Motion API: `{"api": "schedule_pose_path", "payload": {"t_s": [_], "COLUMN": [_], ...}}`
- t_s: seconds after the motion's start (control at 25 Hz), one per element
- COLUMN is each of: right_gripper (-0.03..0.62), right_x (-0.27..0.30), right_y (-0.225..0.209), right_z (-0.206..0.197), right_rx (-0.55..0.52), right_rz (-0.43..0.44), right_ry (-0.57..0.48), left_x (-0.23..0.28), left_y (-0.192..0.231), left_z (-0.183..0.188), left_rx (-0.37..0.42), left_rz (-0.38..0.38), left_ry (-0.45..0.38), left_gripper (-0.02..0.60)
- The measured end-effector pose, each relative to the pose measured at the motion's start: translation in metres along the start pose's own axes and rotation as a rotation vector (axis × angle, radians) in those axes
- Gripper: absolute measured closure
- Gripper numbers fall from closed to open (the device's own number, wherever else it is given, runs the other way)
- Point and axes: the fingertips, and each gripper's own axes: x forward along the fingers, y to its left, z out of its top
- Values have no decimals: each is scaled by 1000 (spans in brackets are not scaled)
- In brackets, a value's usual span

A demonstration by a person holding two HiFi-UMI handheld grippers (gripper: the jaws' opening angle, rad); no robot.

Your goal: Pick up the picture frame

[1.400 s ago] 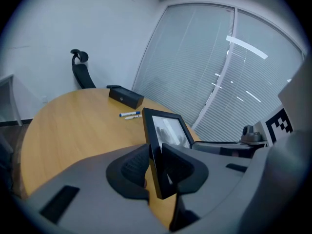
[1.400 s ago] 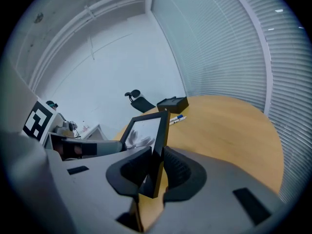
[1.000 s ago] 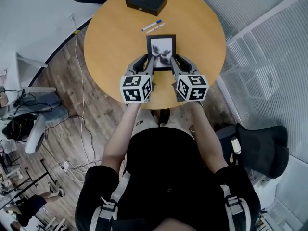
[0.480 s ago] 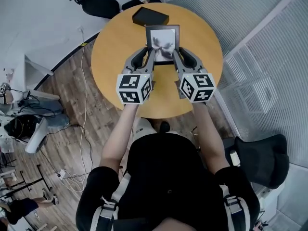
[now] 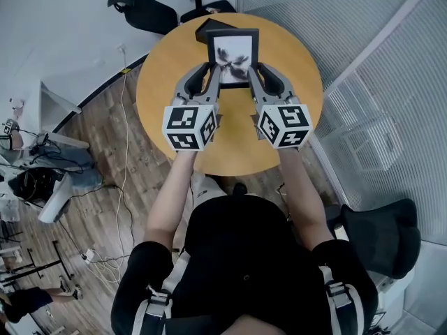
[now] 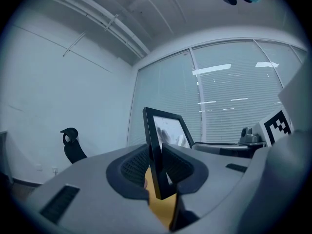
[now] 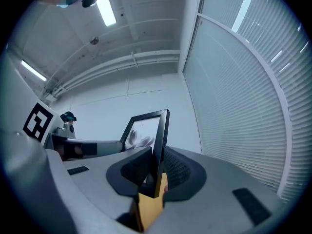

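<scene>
Both left claw (image 5: 212, 75) and right claw (image 5: 254, 75) clamp the picture frame (image 5: 232, 51), now lifted off the table (image 5: 230, 144).

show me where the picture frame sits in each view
Head view: picture frame upper centre, above the round table.
Left gripper view: centre, its edge clamped between the jaws.
Right gripper view: centre, likewise clamped edge-on.
Shared landmark: the table, a yellow strip below the jaws in both gripper views.

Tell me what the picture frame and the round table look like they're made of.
The picture frame: black matte border, likely painted wood or plastic; the front has a pale sheen, so maybe glazed. The table: smooth tan wood-look top, even colour, probably laminate or veneer; can't tell which.
</scene>
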Motion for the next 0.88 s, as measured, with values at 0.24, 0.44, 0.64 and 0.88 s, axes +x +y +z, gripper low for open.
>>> {"api": "schedule_pose_path", "payload": {"t_s": [0.24,0.44,0.64,0.88], "right_gripper": [505,505,505,505], "right_x": [5,3,-6,8], "right_y": [2,2,1,5], "right_z": [12,14,7,15], "right_rx": [-17,-20,-13,-9], "right_rz": [6,1,-8,-2], "right_ry": [3,11,18,27], "left_x": [2,2,-3,3], "left_y": [3,2,-4,9], "left_z": [10,10,2,11], "left_rx": [-11,-27,-29,-57], "left_rz": [5,4,-2,3], "left_ry": [-7,-1,9,21], "left_gripper": [489,489,489,489]}}
